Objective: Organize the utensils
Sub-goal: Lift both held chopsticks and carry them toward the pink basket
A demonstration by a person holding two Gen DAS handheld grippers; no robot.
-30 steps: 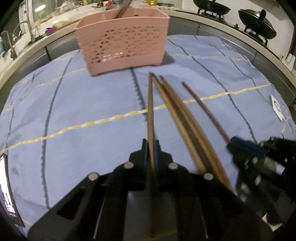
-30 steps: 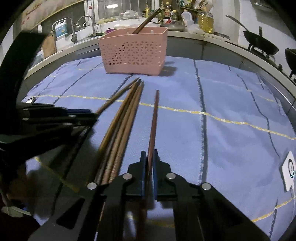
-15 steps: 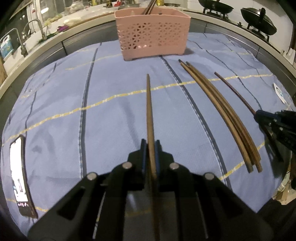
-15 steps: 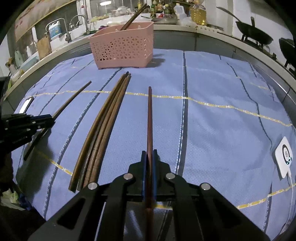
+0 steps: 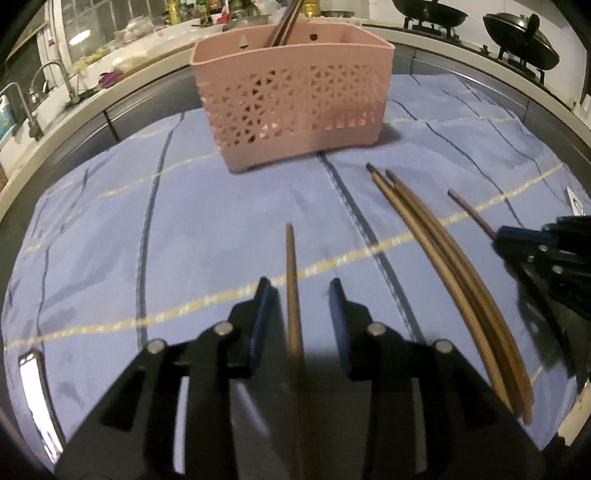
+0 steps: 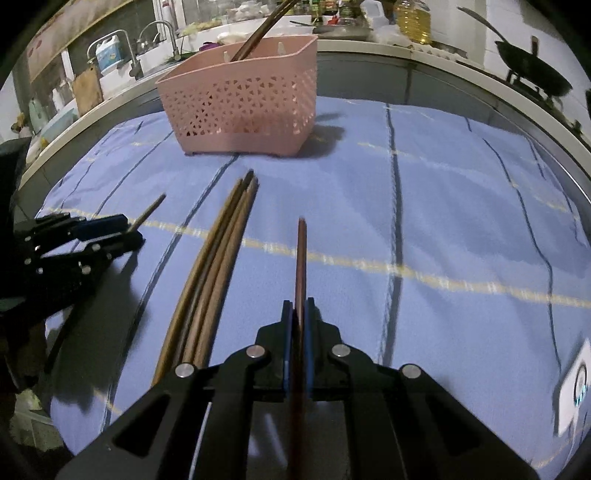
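Observation:
A pink perforated basket [image 5: 295, 99] stands at the back of the blue cloth with chopsticks leaning inside; it also shows in the right wrist view [image 6: 243, 107]. My left gripper [image 5: 300, 291] is open, and a brown chopstick [image 5: 292, 280] sits loose between its spread jaws. My right gripper [image 6: 299, 314] is shut on a dark reddish chopstick [image 6: 301, 258] that points toward the basket. A bundle of several brown chopsticks [image 5: 450, 273] lies on the cloth between the two grippers, also in the right wrist view [image 6: 218, 258].
A phone [image 5: 35, 391] lies at the cloth's left edge. A white device [image 6: 576, 384] lies at the right edge. Woks [image 5: 521, 33] sit on the stove at back right; a sink and faucets [image 6: 155, 33] are at back left.
My left gripper has opened, releasing its chopstick, which now shows shorter ahead of the jaws. Both grippers have moved closer to the basket. The right gripper stays shut on its chopstick.

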